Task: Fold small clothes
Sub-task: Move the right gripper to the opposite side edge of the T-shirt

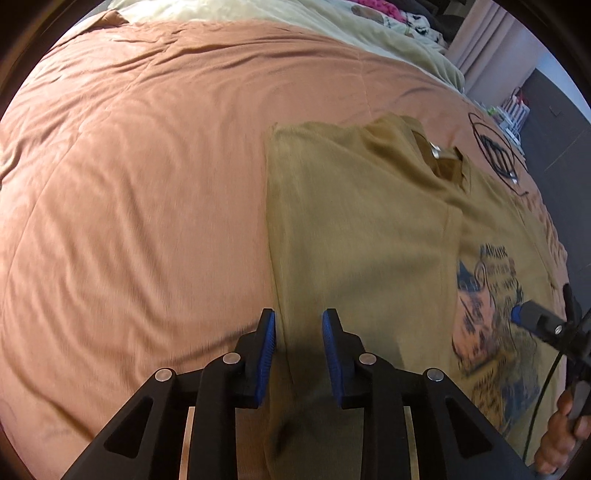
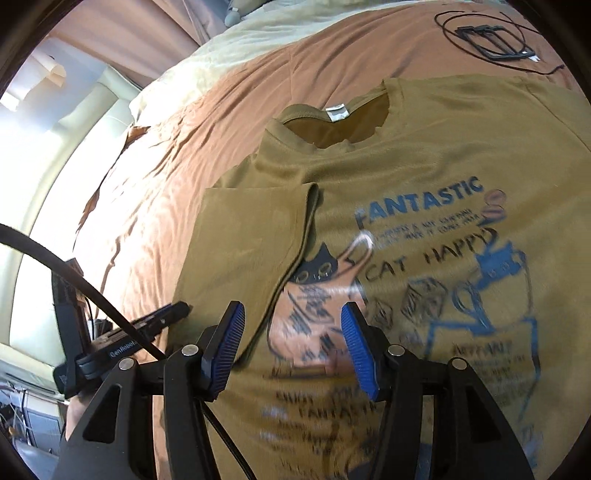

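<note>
I'm looking down on a rust-orange quilted bedspread (image 1: 147, 166) with a pale cream blanket (image 1: 288, 22) bunched at its far edge. Spread flat on the bedspread is the mustard-tan cotton t-shirt with a blue and black cat print (image 2: 424, 177); its left side panel is folded over onto the front, and the folded sleeve's hem reaches the edge of the print. White neck label faces up at the collar.

My left gripper (image 1: 299, 354) hangs over the shirt's folded left edge, blue ribbed pads spread, nothing between them. Can't tell if it's touching the cloth.

My right gripper (image 2: 291, 350) sits over the cat print, pads spread wide, empty.

Beyond the collar, a black coiled cable with a flat black frame (image 2: 487, 37) lies on the bedspread, apart from the shirt.
</note>
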`<state>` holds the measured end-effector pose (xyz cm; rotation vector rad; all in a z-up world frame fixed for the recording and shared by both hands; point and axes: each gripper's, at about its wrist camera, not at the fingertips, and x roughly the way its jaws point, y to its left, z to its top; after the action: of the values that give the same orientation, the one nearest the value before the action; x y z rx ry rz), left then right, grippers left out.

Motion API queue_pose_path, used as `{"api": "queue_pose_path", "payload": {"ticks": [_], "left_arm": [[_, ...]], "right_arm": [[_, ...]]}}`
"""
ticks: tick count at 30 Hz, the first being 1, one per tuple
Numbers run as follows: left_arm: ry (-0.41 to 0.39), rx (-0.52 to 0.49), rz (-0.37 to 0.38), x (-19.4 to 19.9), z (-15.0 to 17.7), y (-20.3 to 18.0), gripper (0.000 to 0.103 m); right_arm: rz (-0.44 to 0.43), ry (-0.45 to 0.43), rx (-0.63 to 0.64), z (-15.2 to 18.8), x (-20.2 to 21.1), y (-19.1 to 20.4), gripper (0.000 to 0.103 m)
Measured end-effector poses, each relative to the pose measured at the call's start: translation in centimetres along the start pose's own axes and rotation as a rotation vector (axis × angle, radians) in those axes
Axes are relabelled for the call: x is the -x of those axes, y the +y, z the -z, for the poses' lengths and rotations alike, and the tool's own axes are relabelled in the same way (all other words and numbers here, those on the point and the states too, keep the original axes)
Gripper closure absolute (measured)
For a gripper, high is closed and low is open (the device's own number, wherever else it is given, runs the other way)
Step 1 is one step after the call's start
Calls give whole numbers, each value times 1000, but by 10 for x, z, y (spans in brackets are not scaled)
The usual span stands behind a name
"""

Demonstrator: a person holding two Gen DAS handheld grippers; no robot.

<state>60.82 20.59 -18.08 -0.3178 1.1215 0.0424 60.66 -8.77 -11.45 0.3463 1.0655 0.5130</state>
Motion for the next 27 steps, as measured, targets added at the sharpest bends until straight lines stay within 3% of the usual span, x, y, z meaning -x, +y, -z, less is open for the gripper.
{"api": "queue_pose_path", "payload": {"ticks": [7,8,9,10,15,17,20,27], "left_arm": [[7,20,-23,1,18,2,75],[10,18,-26,1,20,2,77],[11,12,-25,1,22,2,88],[14,6,-25,1,23,2,90],[7,28,-51,8,21,6,90],[-3,16,-78,13,21,4,90],[-11,12,-110,20,21,1,90],[-21,5,-98,44,22,-18,89]], "right_arm": [[-6,-20,-22,20,37,-22,51],[-2,-25,-39,21,43,-28,51],[-3,-31,-54,22,50,-32,51],[-7,-45,-76,22,60,-38,51],[-1,-108,-118,22,101,-58,49],[-2,-134,-95,27,115,-60,41],[-2,-136,-66,32,122,-68,40],[44,-189,-91,34,146,-103,40]]}}
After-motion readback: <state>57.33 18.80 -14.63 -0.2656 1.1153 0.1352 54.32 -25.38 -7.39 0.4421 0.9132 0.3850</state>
